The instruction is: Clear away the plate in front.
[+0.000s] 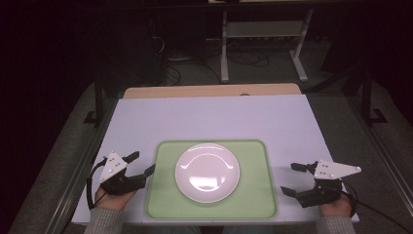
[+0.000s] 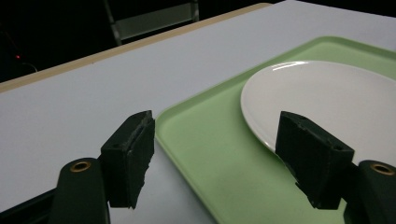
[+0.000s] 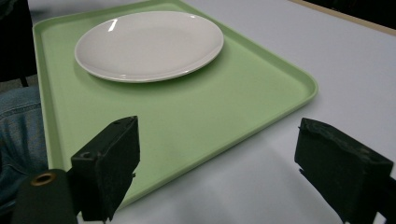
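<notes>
A white round plate (image 1: 207,171) lies in the middle of a pale green tray (image 1: 258,195) at the near side of the white table. My left gripper (image 1: 142,163) rests just off the tray's left edge, open. In the left gripper view its jaws (image 2: 219,158) stand wide apart, with the tray rim (image 2: 196,126) and the plate (image 2: 327,93) ahead and nothing pressed between them. To the right of the tray, my right gripper (image 1: 290,178) is open too. Its jaws (image 3: 229,172) frame the tray's corner (image 3: 299,88) and the plate (image 3: 149,42) beyond it.
The white tabletop (image 1: 214,117) stretches bare behind the tray to a wooden strip (image 1: 209,91) at its far edge. Beyond that lie a dark floor, a metal desk frame (image 1: 263,34) and cables. A denim-clad leg (image 3: 18,126) shows past the table's near edge.
</notes>
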